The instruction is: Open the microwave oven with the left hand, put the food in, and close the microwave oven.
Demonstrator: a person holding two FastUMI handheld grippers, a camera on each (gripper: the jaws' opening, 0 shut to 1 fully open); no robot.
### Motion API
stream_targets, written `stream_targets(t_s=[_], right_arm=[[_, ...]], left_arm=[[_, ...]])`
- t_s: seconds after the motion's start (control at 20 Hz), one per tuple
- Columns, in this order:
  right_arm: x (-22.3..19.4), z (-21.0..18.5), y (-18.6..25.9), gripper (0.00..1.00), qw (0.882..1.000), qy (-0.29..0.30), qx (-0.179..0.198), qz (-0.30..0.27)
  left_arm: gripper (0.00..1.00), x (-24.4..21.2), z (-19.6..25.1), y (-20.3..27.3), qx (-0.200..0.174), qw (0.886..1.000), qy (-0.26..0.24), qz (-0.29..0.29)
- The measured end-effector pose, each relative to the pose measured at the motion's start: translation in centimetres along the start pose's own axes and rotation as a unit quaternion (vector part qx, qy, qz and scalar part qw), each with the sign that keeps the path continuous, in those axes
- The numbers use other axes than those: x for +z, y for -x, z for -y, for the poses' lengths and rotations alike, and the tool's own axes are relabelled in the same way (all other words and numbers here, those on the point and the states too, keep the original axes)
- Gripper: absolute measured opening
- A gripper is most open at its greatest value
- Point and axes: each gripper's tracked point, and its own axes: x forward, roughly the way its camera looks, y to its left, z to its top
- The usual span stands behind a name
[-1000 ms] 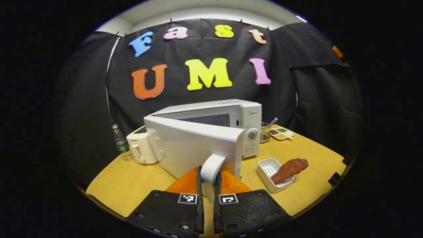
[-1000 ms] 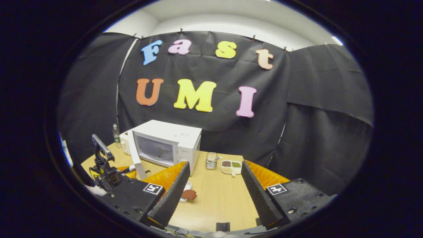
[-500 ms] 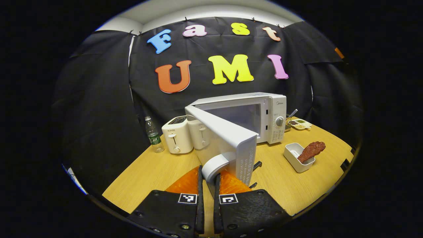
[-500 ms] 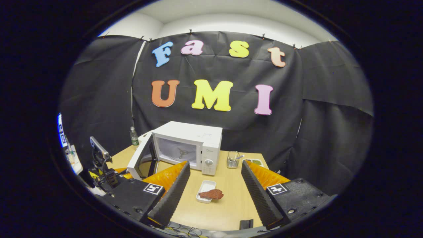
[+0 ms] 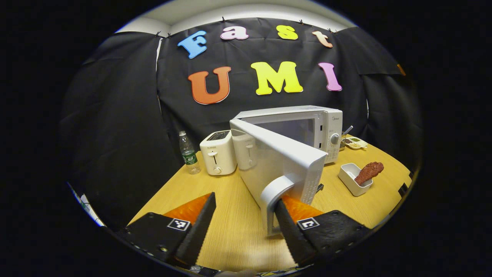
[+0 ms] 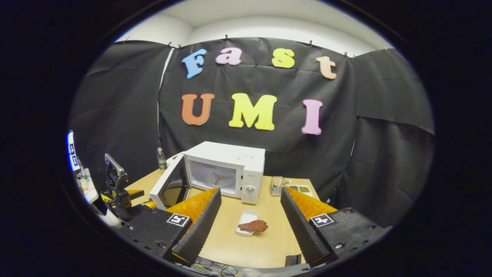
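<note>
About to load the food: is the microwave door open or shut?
Open. The door stands swung out from the microwave, showing the bare cavity; the food lies on its white tray on the table.

Left gripper view sits low, close behind the open microwave door (image 5: 284, 161); right gripper view looks from farther back; both share microwave (image 6: 226, 169), table (image 6: 246, 246).

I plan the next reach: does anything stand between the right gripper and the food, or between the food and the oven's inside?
Nothing visible does. Bare table lies between the right gripper and the food on its tray. The microwave door is swung open to the side.
</note>
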Motion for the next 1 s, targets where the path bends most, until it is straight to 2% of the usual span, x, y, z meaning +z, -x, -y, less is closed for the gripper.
stream_targets(t_s=[0.05, 0.1, 0.5, 0.7, 0.8, 0.85, 0.9, 1.0], right_arm=[[-0.1, 0.2, 0.1, 0.99, 1.0, -0.001, -0.001, 0.0], [-0.2, 0.2, 0.1, 0.99, 1.0, -0.003, -0.002, -0.002], [-1.7, 0.1, -0.2, 0.99, 1.0, -0.013, 0.003, -0.013], [-2.6, -0.6, -0.8, 0.99, 1.0, -0.017, 0.014, -0.02], [-3.4, -0.7, -1.5, 0.99, 0.999, -0.02, 0.018, -0.026], [-3.7, -0.8, -1.8, 0.99, 0.999, -0.024, 0.021, -0.028], [-4.2, -0.8, -2.3, 0.99, 0.999, -0.026, 0.025, -0.032], [-5.6, -0.5, -3.3, 0.99, 0.998, -0.032, 0.033, -0.04]], left_arm=[[0.94, -0.1, -0.2, 0.0, 0.005, 1.0, -0.004, 0.0], [0.96, -0.2, -0.7, 0.3, 0.008, 1.0, -0.005, 0.0], [0.95, -1.6, -4.6, 1.9, 0.021, 0.999, 0.03, -0.017], [0.95, -1.8, -8.4, 3.4, 0.054, 0.999, 0.0, -0.007], [0.96, -1.9, -9.8, 4.3, 0.066, 0.998, 0.01, -0.01], [0.89, -1.6, -10.1, 4.5, 0.066, 0.998, 0.013, -0.003], [0.94, -1.6, -10.3, 4.8, 0.069, 0.998, 0.009, -0.003], [0.93, -1.7, -10.9, 5.5, 0.075, 0.997, 0.008, -0.006]])
